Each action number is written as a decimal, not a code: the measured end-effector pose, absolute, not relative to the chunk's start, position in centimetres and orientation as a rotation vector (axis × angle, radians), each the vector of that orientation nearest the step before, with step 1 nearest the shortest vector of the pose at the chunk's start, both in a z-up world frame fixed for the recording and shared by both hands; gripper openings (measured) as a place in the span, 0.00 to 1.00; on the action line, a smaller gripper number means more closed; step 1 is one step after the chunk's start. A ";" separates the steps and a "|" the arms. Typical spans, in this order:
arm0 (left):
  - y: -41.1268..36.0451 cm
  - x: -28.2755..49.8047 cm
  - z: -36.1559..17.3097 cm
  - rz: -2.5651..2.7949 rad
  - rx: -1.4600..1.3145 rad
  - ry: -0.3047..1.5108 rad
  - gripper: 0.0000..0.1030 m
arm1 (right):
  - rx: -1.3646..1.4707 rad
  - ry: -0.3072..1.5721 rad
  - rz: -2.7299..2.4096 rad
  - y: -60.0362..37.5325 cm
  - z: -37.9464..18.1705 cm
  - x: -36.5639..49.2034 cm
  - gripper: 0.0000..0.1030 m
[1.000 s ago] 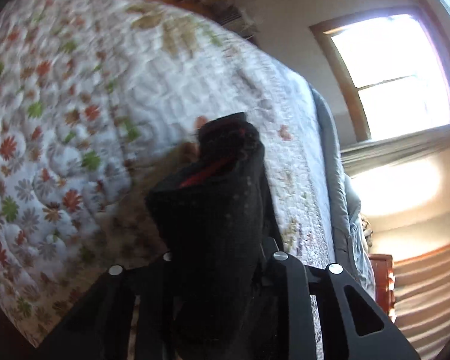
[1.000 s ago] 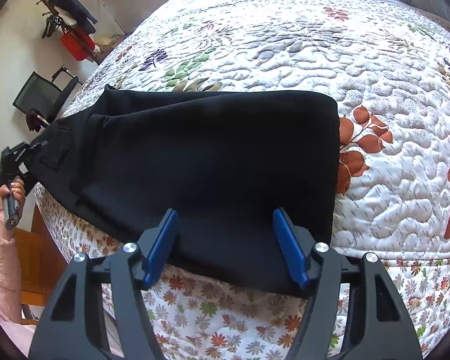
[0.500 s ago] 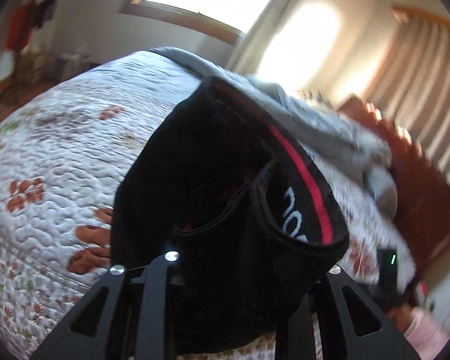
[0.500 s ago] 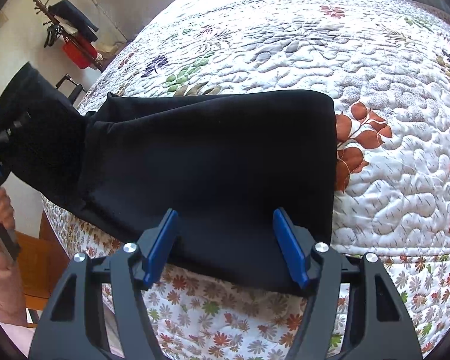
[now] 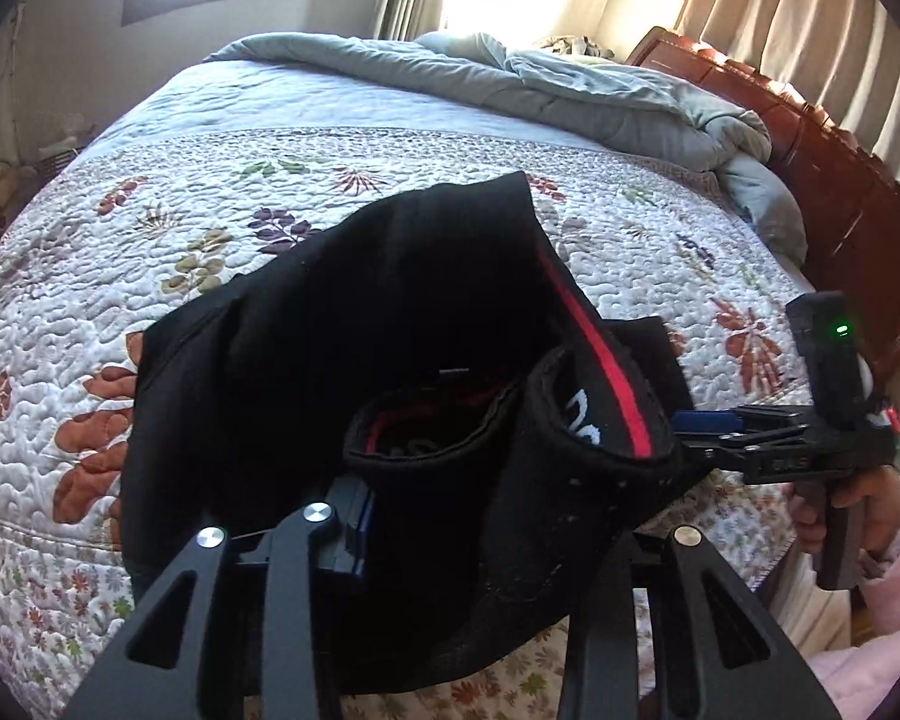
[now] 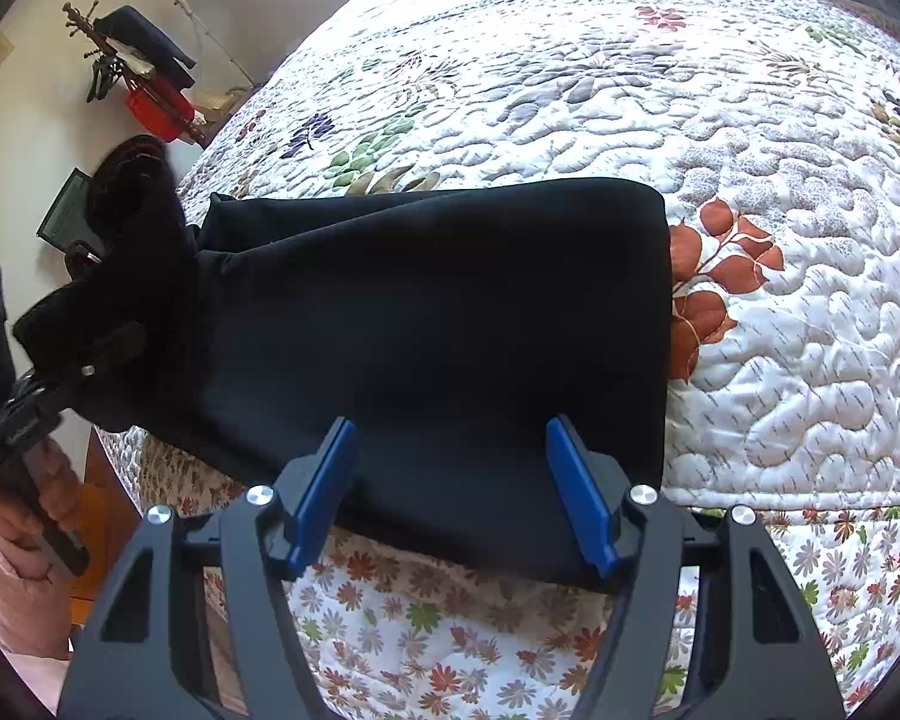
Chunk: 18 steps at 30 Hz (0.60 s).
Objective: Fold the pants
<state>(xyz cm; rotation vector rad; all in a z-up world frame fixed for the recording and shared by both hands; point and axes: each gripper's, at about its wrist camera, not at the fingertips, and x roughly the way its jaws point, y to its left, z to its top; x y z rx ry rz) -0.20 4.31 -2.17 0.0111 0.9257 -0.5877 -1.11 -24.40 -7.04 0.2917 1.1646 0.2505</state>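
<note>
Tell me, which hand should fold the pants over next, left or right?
Probably the left. The left gripper is already shut on the waistband of the pants, lifted off the quilt. The right gripper has its jaws open, holding nothing.

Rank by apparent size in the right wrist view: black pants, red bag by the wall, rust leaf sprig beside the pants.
1. black pants, largest.
2. rust leaf sprig.
3. red bag, though it sits farther away, so its true size is unsure.
</note>
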 end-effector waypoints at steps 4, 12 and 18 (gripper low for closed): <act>6.5 -1.2 0.5 -0.728 -0.235 0.846 0.96 | 0.286 1.163 0.250 -24.1 -7.2 -1.0 0.67; 10.2 0.8 1.5 -0.491 -0.183 0.858 0.96 | 0.305 1.182 0.233 -23.4 -6.3 -0.6 0.68; 14.7 3.4 -2.8 -0.209 -0.156 0.962 0.95 | 0.353 1.170 0.351 -20.4 -3.6 0.8 0.68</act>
